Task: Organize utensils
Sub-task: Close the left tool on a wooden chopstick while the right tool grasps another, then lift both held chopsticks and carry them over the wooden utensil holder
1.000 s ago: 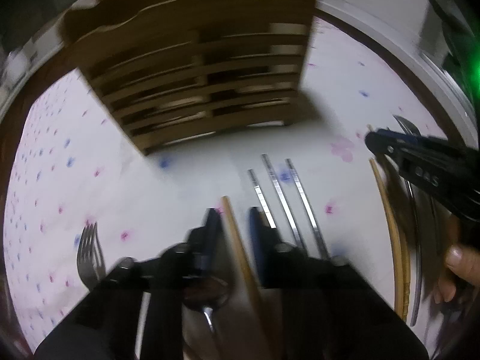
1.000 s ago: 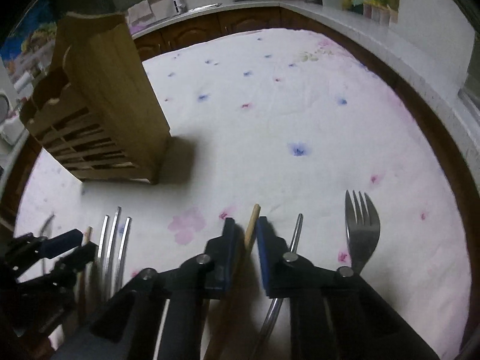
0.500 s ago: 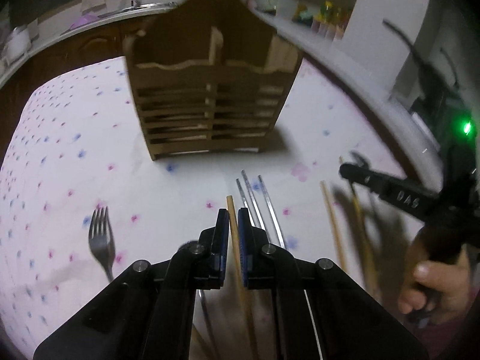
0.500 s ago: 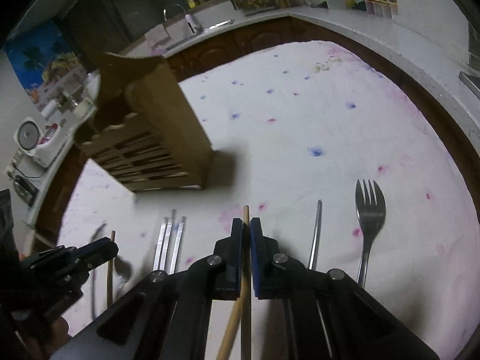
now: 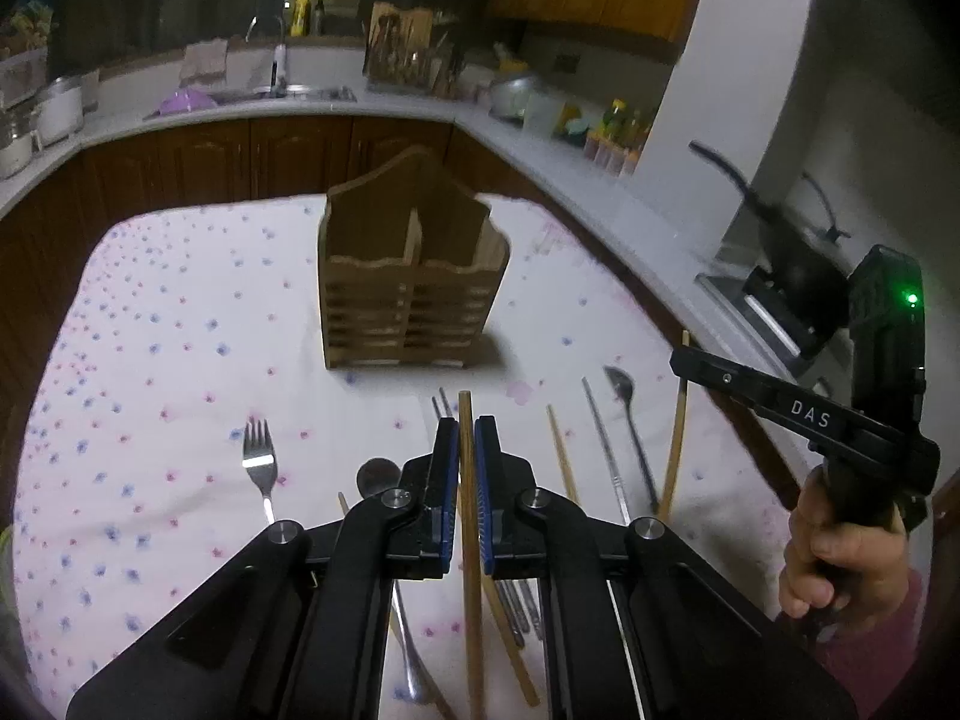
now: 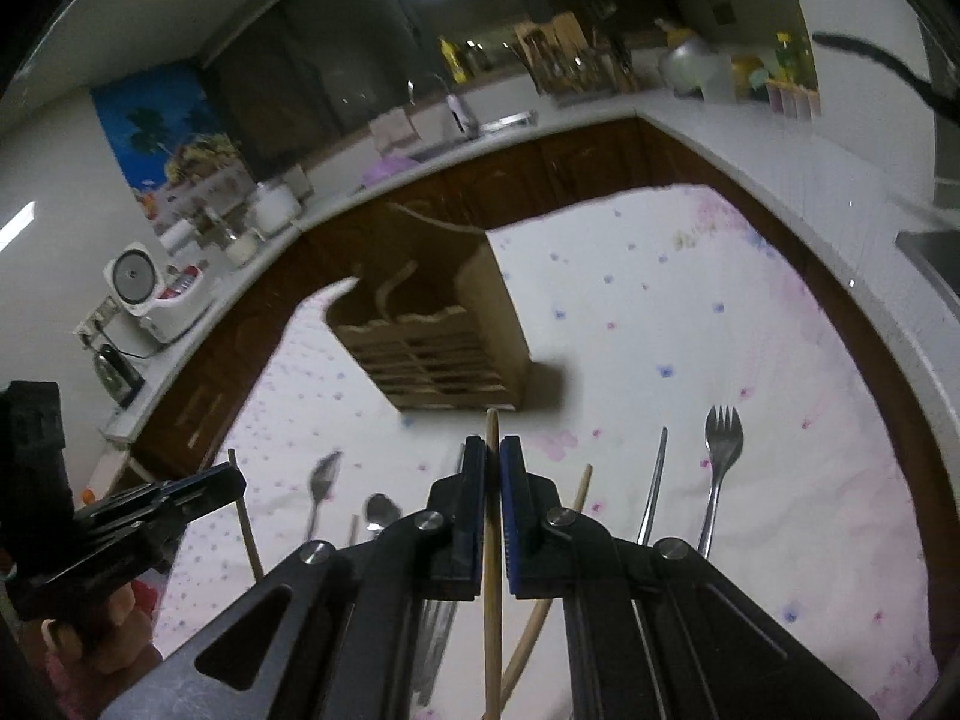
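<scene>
My left gripper (image 5: pixel 466 429) is shut on a wooden chopstick (image 5: pixel 465 414) and holds it above the table. My right gripper (image 6: pixel 492 450) is shut on another wooden chopstick (image 6: pixel 492 429), also lifted; it shows in the left wrist view (image 5: pixel 681 360) at the right. The wooden slatted utensil holder (image 5: pixel 411 294) stands upright ahead of both grippers, also in the right wrist view (image 6: pixel 438 342). On the floral tablecloth (image 5: pixel 150 360) lie a fork (image 5: pixel 259 462), a spoon (image 5: pixel 624 396), metal chopsticks (image 5: pixel 603 450) and a wooden chopstick (image 5: pixel 561 450).
Another fork (image 6: pixel 720 456) and a metal chopstick (image 6: pixel 654 486) lie to the right of my right gripper. A dark spoon (image 5: pixel 378 474) lies under my left gripper. Kitchen counters (image 5: pixel 300 102) with a sink, pots and a rice cooker (image 6: pixel 150 294) ring the table.
Both grippers closed on wooden chopsticks and rose from the table. The views pulled back, so the holder looks farther away and the counters came into sight.
</scene>
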The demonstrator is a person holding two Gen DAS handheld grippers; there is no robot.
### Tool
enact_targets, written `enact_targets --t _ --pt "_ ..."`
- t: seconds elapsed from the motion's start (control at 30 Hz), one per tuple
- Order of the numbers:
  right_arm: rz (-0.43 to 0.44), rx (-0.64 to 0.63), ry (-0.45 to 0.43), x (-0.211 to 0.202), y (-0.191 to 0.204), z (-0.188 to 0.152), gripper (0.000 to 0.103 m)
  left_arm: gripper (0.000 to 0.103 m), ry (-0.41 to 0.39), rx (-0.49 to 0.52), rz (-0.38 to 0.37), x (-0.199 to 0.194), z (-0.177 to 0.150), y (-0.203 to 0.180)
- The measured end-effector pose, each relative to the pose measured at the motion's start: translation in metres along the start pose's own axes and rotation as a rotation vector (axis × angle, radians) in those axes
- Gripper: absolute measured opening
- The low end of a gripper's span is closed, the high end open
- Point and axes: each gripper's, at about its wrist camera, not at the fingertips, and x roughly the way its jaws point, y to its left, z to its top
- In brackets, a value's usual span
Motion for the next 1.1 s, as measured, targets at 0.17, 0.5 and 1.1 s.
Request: enact_targets --t 0.17,0.5,1.1 --pt "0.001 -0.041 -0.057 -0.029 0.015 0.007 0.005 0.005 -0.062 -0.002 -0.015 -0.029 0.003 -0.002" --pt "0.001 -0.060 -0.142 -0.048 0.033 0.031 0.005 0.005 -0.150 -0.021 -0.030 -0.052 0.020 0.005" --pt "-0.022 -0.032 -0.306 -0.026 0.045 0.100 0.005 0.005 -0.352 -0.032 0.024 -0.075 0.097 0.035"
